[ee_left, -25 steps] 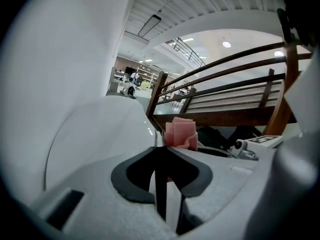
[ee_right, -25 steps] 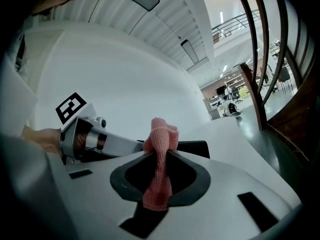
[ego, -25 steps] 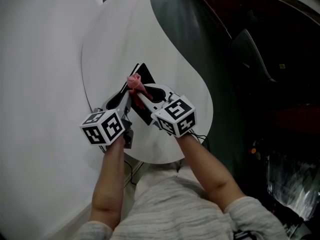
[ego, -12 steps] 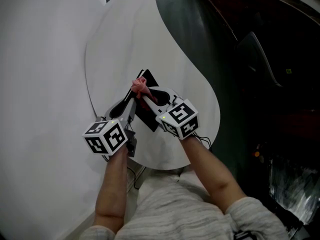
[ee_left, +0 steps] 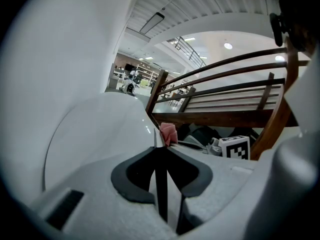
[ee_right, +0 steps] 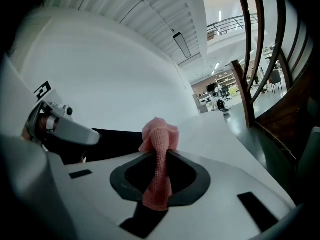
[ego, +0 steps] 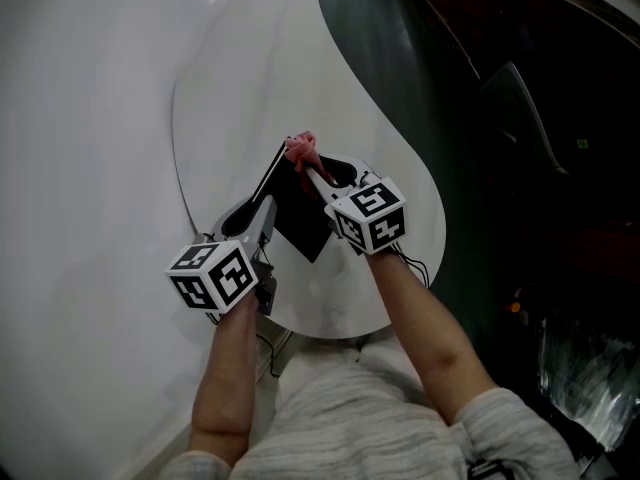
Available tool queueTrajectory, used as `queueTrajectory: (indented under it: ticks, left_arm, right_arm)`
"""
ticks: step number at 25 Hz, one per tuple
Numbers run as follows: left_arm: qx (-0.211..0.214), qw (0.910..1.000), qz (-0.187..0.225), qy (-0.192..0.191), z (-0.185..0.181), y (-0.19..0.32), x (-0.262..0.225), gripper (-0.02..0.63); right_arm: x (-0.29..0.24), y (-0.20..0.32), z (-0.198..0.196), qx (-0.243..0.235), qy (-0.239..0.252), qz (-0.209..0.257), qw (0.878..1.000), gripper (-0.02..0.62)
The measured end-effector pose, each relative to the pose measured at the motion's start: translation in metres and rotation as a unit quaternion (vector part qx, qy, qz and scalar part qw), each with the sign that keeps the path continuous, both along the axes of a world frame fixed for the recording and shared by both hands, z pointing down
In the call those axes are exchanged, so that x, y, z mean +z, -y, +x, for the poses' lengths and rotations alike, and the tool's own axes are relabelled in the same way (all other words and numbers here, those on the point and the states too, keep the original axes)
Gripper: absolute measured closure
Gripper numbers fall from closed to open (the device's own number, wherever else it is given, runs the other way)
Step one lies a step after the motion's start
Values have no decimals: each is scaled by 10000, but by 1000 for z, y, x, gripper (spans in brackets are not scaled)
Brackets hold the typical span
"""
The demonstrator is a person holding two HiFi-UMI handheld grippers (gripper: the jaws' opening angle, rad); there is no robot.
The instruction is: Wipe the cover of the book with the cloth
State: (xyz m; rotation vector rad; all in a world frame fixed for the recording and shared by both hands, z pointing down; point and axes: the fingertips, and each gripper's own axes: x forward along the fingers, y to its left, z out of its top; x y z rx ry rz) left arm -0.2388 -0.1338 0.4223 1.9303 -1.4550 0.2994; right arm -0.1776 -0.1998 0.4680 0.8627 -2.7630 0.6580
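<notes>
While the left gripper (ego: 262,213) was clenched on the near edge of the black book (ego: 300,218), which showed as a thin dark line between its jaws and seemed propped up on edge over the white table (ego: 300,58), the right gripper (ego: 312,168) was clamped on the bunched pink cloth (ego: 301,149). That cloth sat at the book's far top corner, so wiping looked under way. Nothing on the dark cover showed which part was clean. Judging by this, most of the cover likely remained to be passed over.
</notes>
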Motion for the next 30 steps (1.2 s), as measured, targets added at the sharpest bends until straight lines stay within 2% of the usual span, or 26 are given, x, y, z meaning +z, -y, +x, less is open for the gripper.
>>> queueTrajectory:
  ticks: [12, 17, 23, 26, 30]
  left_arm:
    - [-149, 9998, -45, -94, -8, -8, 3, 528]
    - [-264, 9996, -34, -107, -10, -10, 4, 528]
    - [-350, 9994, 18, -65, -10, -15, 1, 528]
    - [-353, 9994, 43, -57, -10, -18, 4, 528]
    - [-338, 9994, 50, -79, -7, -19, 6, 528]
  right_arm:
    - [31, 12, 11, 357, -379, -363, 9980, 543]
    - [4, 9, 13, 753, 167, -784, 9939, 543]
    - [-34, -14, -4, 1190, 1151, -1496, 9748, 543]
    - [-25, -19, -14, 1419, 1201, -1689, 9679, 543]
    - [-1, -18, -8, 1669, 1107, -1960, 9599, 543]
